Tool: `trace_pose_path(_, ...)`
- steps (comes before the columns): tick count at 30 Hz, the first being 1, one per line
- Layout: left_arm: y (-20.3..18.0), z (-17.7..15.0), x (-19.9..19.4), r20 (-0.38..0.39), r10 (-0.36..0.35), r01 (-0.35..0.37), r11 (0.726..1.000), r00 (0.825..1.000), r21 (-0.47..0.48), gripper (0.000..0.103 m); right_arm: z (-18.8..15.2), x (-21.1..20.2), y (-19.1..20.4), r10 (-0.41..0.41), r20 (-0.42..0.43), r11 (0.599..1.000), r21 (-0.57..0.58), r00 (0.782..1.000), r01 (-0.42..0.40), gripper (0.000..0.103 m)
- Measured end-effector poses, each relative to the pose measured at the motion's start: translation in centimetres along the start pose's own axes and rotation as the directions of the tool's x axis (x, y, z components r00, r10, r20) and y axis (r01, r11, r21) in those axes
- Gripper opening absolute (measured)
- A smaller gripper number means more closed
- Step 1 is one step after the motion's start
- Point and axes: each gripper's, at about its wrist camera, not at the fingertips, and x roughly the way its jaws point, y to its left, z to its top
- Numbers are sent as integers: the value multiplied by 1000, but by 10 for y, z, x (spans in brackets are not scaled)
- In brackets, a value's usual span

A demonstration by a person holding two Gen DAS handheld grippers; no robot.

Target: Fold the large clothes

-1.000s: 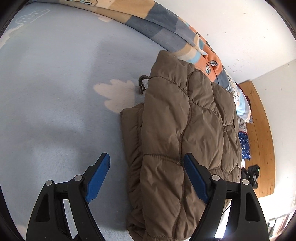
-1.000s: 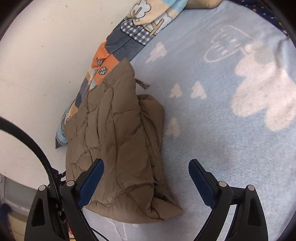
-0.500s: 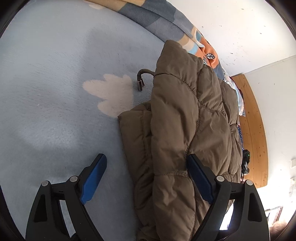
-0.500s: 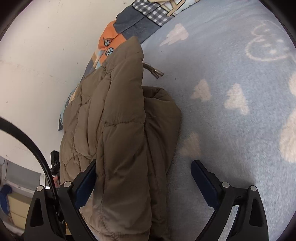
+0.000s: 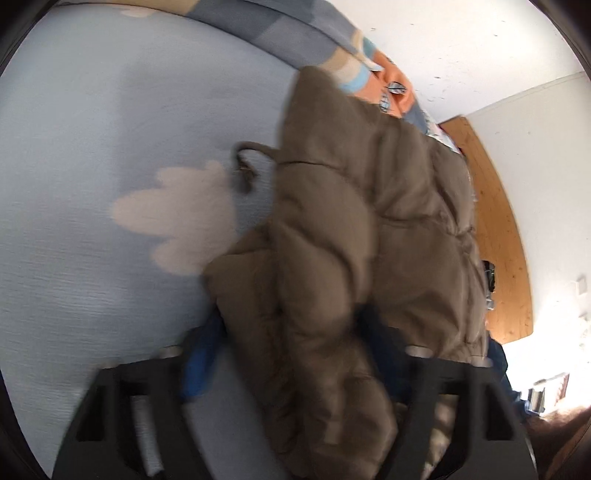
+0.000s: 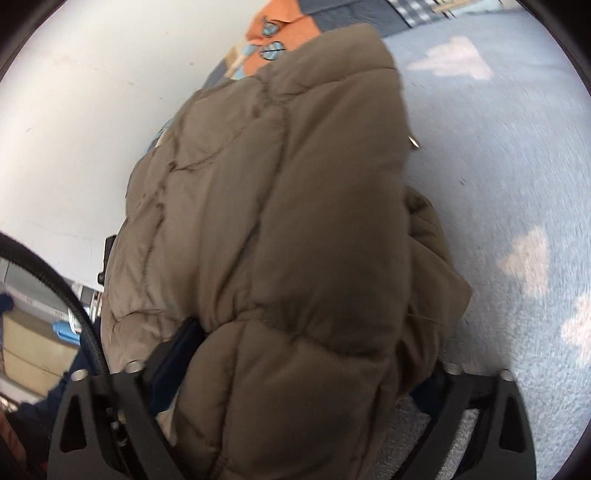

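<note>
Left wrist view shows the brown quilted jacket (image 5: 354,229) lying folded into a long bundle on the pale blue blanket (image 5: 92,184), close to the blanket's far edge where a patchwork quilt (image 5: 280,33) runs along the white wall (image 5: 480,48). The bundle's long axis runs straight away from both pairs of tongs, from their fingers toward that quilt, so each tool meets the near end of it head-on. A drawstring (image 5: 245,166) trails from the jacket's far end onto the blanket.

The left gripper (image 5: 291,358) has the near end of the jacket between its fingers. Its jaws have just been closing, and the blue pad (image 5: 199,365) on one side sits against the padding; the other pad is mostly buried under fabric. The picture is blurred, but it looks like a grip taking hold of the jacket.

From the right wrist view, the right gripper (image 6: 295,373) straddles the same near end, a little further toward the wall side. Its jaws have likewise just been closing with the jacket filling the gap, and the thick layers bulge over both fingers, so I judge it clamped on the jacket too.

Both hands seem about equally near, side by side across the bundle's width. The coming move likely turns on carrying this near end along the long axis toward the far end.
</note>
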Motion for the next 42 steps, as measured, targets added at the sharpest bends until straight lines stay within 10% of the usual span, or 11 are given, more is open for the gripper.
trace_pose_path(8, -41, -8, -24, 76, 134, -140, 988, 988, 66, 31, -20, -27, 58, -133, 138, 975, -159, 981, 155, 40)
trace_pose_path(24, -127, -48, -102, 164, 92, -115, 984, 982, 138, 12, -34, -99, 123, -119, 282, 957, -223, 952, 186, 34)
trace_pose_path(37, -131, -47, -84, 162, 165, -179, 981, 973, 76, 19, -82, -116, 139, -158, 262, 965, -163, 952, 205, 34)
trace_pose_path(42, -87, -10, -38, 77, 255, -254, 967, 964, -26, 61, -75, -108, 113, -218, 259, 962, -108, 941, 253, 34)
